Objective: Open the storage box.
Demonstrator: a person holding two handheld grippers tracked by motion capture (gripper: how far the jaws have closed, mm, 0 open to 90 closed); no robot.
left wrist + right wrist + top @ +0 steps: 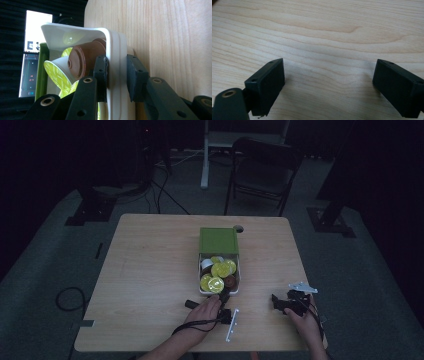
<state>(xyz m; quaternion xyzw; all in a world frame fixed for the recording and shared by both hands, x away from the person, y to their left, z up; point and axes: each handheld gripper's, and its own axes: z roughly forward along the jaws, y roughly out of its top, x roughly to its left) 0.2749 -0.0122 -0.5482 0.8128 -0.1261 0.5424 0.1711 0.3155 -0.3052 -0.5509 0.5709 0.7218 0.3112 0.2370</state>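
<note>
Left gripper (223,299) clamped on tray's near wall; right gripper (278,303) idle, jaws apart.

High view: white tray (202,287) mid-table (150,270), green lid (218,240) behind, chair (262,170) beyond. Left gripper view: brown capsule (85,58) crowds the inner jaw, yellow-lidded pods (56,75) beside. Right gripper view: bare wood between jaws.

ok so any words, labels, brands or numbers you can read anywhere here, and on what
No text reads clearly in any view.
Yellow-green capsule lids in the white tray: faint print, too blurred to read.
Lit screen behind the tray in the left gripper view: small marks and figures, too small to read.
Green lid of the box, brown capsule, wooden table: no lettering visible.
</note>
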